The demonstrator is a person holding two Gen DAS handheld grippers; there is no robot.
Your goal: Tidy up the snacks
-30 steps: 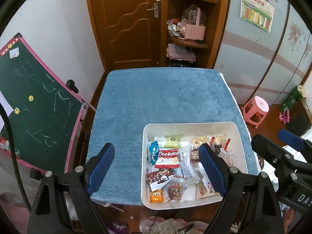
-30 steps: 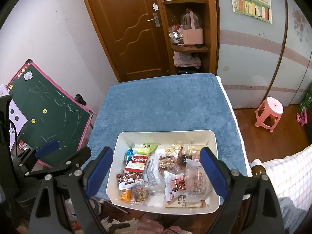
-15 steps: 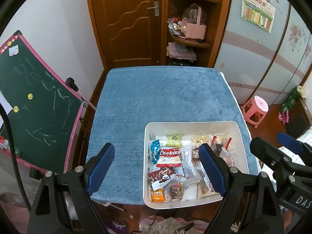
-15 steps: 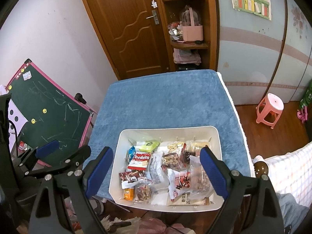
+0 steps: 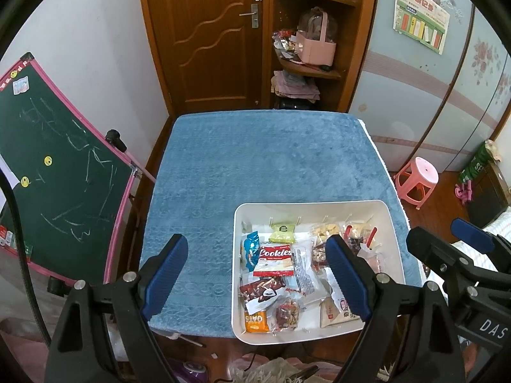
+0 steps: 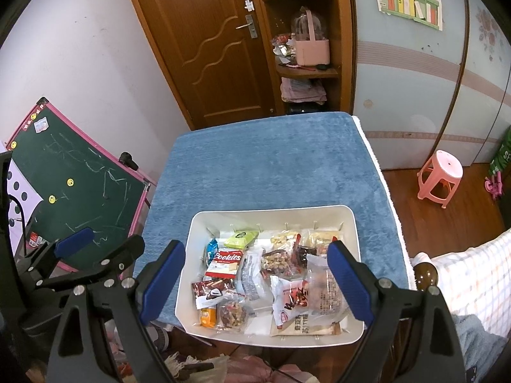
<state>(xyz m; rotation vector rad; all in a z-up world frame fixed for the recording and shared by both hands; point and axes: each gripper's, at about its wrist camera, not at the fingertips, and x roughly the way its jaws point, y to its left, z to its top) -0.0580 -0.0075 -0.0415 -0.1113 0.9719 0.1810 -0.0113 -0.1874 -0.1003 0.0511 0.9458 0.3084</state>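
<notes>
A white bin [image 5: 314,206] [image 6: 271,210] stands at the near right edge of the blue-covered table [image 5: 265,159] [image 6: 268,166]. It holds several snack packets, among them a red Cookies pack [image 5: 275,257] [image 6: 225,261], a green packet [image 5: 281,233] [image 6: 241,237], an orange oats packet [image 5: 255,320] and a clear bread bag [image 6: 322,293]. My left gripper [image 5: 257,276] is open and empty, high above the bin's left side. My right gripper [image 6: 255,281] is open and empty, high above the bin. Each gripper also shows at the edge of the other's view.
A green chalkboard [image 5: 54,166] [image 6: 73,188] leans at the table's left. A wooden door [image 5: 204,38] and a corner shelf with a pink basket [image 5: 314,48] stand behind the table. A pink stool [image 5: 416,180] [image 6: 440,175] is on the floor at right.
Both grippers have risen and drawn back slightly, so the bin sits a little lower and smaller in view. Both stay open and empty.
</notes>
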